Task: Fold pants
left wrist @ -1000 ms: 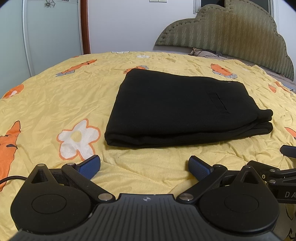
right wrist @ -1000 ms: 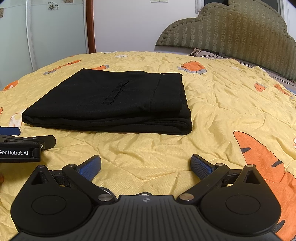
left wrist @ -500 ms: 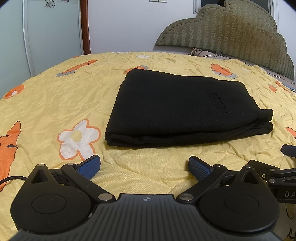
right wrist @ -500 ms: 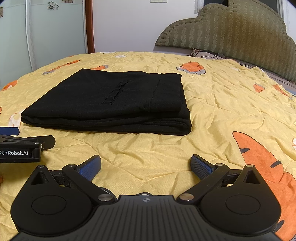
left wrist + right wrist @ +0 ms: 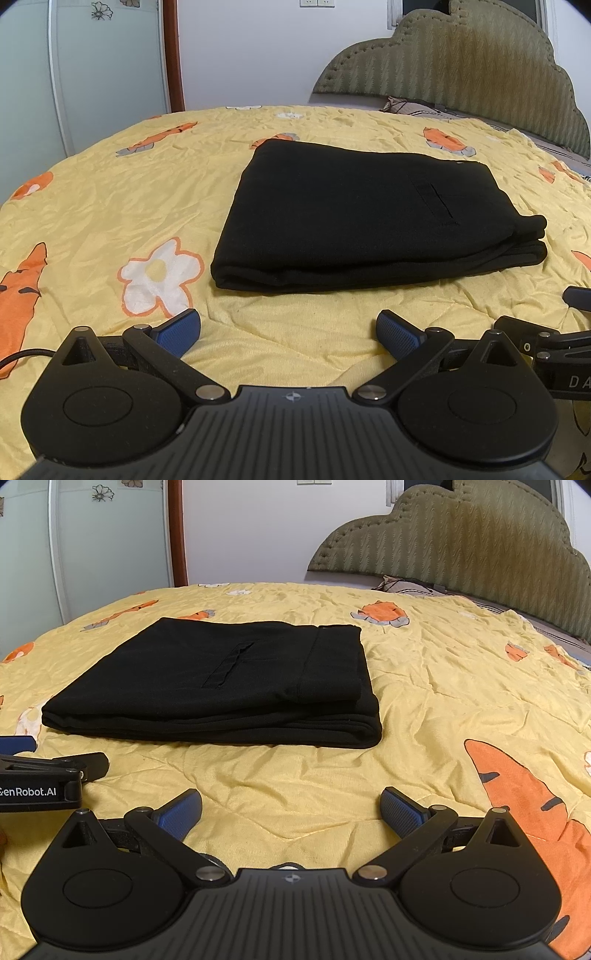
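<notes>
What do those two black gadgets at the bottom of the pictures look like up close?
Both the left gripper and right gripper are matte black, with a ribbed centre flanked by two rounded discs, silver pivot pins and blue textured fingertips. White lettering runs along their sides. A thin black cable trails from the left one.

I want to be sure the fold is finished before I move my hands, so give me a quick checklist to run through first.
1. Pants folded into one compact stack: ok.
2. Edges lined up: not ok, the layers are stepped at the open end in the right view.
3. Left gripper open and holding nothing: ok.
4. Right gripper open and holding nothing: ok.
5. Both grippers apart from the pants, bare bedspread between: ok.
6. Underside layers smooth: cannot tell, hidden.
</notes>
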Motion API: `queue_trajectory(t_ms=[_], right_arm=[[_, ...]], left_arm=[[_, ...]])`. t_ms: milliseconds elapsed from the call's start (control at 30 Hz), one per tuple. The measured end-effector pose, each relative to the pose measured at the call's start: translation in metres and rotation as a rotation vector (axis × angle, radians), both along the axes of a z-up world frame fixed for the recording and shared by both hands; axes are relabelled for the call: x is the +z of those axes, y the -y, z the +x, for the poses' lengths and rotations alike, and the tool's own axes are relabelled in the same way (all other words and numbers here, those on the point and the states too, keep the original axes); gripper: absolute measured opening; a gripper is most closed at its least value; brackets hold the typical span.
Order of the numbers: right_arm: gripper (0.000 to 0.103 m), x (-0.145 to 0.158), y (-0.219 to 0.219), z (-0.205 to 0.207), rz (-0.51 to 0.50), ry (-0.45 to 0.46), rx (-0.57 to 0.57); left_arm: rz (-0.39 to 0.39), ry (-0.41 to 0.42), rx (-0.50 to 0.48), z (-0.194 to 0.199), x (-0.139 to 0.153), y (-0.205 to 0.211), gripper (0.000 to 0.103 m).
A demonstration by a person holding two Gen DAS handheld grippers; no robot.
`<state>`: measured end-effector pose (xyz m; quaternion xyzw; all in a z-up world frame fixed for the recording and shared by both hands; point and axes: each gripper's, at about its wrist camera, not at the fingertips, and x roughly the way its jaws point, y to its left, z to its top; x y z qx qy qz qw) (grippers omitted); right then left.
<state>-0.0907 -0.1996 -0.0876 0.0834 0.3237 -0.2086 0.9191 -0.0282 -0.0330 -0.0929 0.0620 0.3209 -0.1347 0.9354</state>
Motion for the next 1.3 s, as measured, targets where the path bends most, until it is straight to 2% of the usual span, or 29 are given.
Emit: queue_trajectory(t_ms=[1300], right_arm=[[0.103, -0.0003, 0.0, 0.0005, 0.0, 0.0, 0.0]], left_arm=[[-0.01, -0.007, 0.005, -0.0021, 0.0001, -0.0003, 0.103]])
